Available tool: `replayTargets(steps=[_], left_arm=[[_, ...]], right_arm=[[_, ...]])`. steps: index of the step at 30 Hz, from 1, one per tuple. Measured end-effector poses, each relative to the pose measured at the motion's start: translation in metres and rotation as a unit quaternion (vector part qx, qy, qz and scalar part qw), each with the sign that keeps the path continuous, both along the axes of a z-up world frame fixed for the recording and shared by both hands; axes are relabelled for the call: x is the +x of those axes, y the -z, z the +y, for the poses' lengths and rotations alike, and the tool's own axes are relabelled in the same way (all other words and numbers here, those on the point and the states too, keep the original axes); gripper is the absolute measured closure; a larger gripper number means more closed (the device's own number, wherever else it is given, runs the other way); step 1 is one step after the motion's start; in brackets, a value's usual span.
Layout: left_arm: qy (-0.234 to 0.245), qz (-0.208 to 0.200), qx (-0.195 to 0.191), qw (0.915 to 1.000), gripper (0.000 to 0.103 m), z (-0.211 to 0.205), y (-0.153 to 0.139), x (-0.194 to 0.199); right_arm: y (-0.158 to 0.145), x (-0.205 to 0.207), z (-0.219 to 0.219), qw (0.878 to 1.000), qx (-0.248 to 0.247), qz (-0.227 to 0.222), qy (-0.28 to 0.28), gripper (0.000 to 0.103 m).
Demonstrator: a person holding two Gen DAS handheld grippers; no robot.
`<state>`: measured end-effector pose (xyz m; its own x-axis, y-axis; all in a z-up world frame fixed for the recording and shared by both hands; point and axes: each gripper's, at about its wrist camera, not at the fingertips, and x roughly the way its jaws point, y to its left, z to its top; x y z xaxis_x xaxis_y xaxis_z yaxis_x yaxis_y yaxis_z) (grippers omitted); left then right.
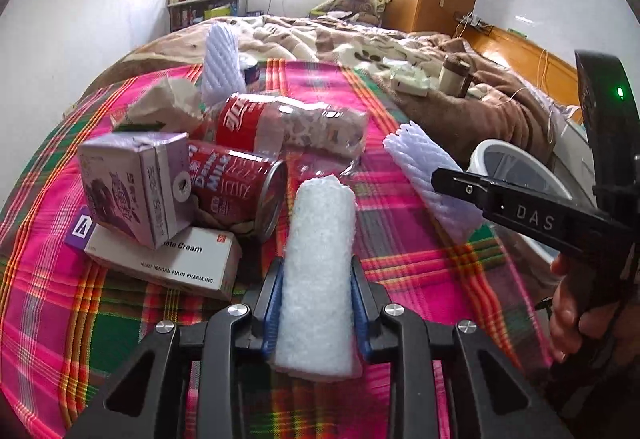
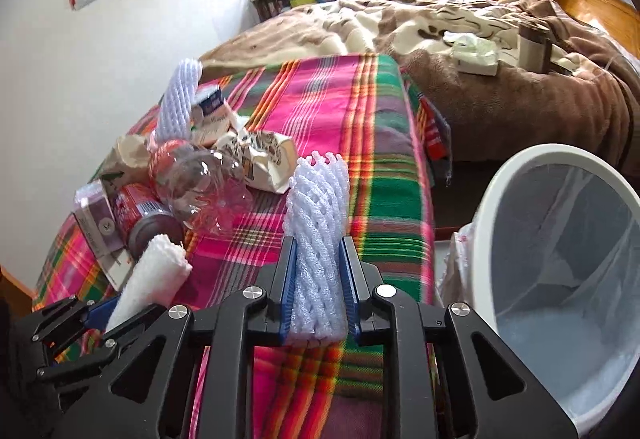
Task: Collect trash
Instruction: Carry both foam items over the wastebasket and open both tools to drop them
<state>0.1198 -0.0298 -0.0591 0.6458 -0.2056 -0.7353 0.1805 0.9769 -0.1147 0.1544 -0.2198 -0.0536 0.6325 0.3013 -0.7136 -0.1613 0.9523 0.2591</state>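
Observation:
My left gripper (image 1: 316,271) is shut on a white foam wrap roll (image 1: 318,239), held just above the plaid cloth (image 1: 400,271). In the right wrist view that roll (image 2: 156,271) shows at the lower left. My right gripper (image 2: 319,245) is shut on a lavender foam fruit net (image 2: 318,199), which stands up between its blue pads. The same net (image 1: 424,175) appears at the right of the left wrist view, near the white bin (image 1: 480,155). The bin (image 2: 500,199), lined with a clear bag, stands at the right beside the bed.
Trash lies piled on the cloth: a red milk can (image 1: 236,187), a purple carton (image 1: 132,183), a clear bottle with a red label (image 1: 292,123), a white cream box (image 1: 172,259), another foam net (image 1: 220,59) and crumpled paper (image 1: 168,107). A brown blanket (image 2: 520,99) covers the bed beyond.

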Motion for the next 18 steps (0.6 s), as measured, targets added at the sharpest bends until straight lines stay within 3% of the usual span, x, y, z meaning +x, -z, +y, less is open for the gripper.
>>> replayTargets(steps=[6, 18], left_arm=[[0.014, -0.017, -0.011, 0.9997, 0.073, -0.012, -0.018, -0.008], [0.08, -0.06, -0.017, 0.9948, 0.072, -0.082, -0.058, -0.007]], right_arm=[[-0.016, -0.017, -0.014, 0.999, 0.015, -0.023, 0.018, 0.082], [-0.051, -0.055, -0.068, 0.992, -0.023, -0.083, 0.097, 0.081]])
